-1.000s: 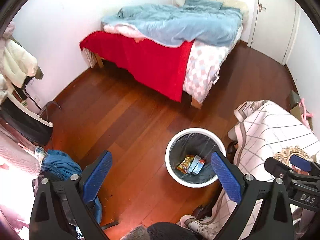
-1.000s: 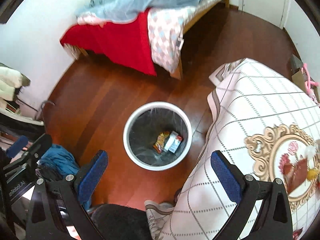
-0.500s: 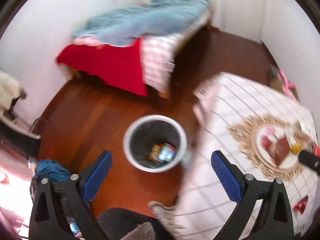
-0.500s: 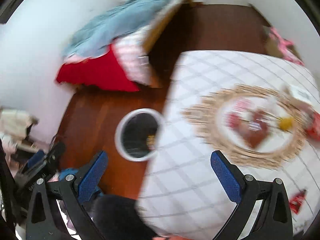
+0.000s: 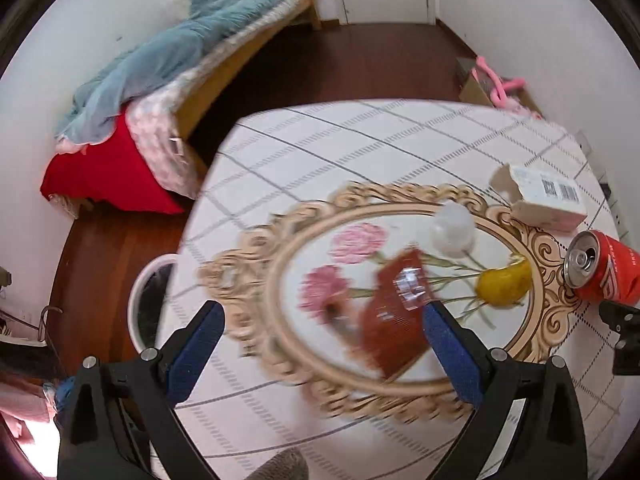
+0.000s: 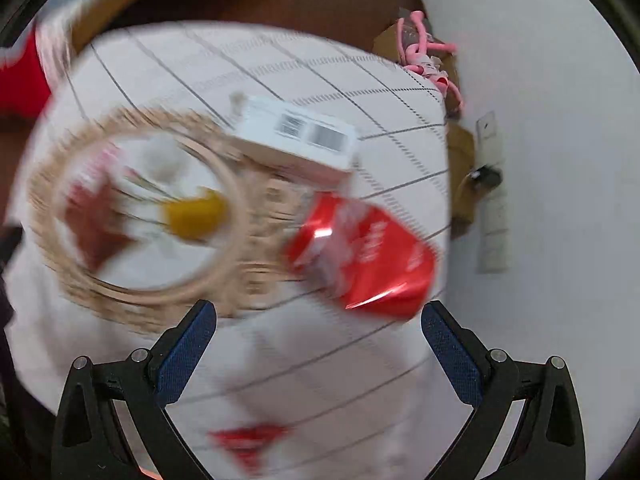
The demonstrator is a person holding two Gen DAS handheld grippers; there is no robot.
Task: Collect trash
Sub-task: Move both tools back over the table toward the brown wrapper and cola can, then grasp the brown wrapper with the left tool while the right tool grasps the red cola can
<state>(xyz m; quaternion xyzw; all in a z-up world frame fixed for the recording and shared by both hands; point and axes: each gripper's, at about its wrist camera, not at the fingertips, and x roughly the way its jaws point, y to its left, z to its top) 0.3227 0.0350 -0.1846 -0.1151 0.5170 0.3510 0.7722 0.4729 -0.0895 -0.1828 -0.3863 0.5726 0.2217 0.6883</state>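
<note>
Trash lies on a table with a checked cloth (image 5: 320, 148). In the left wrist view I see a brown-red wrapper (image 5: 394, 316), a clear plastic cup (image 5: 452, 230), a yellow peel (image 5: 504, 284), a white box (image 5: 544, 196) and a crushed red can (image 5: 604, 268). My left gripper (image 5: 320, 332) is open above the wrapper. My right gripper (image 6: 318, 332) is open just short of the red can (image 6: 364, 248). The white box (image 6: 300, 136), the yellow peel (image 6: 196, 212) and a small red wrapper (image 6: 248, 440) show blurred there. The white bin (image 5: 148, 300) stands left of the table.
A bed (image 5: 168, 80) with a blue quilt and red cover stands at the back left. A pink object on a cardboard box (image 5: 496, 84) lies past the table's far right corner. A wall (image 6: 560, 160) runs close along the table's right side.
Both grippers have swung right, from over the bin and floor to over the table. The trash on the table has come close in both views. Both stay open.
</note>
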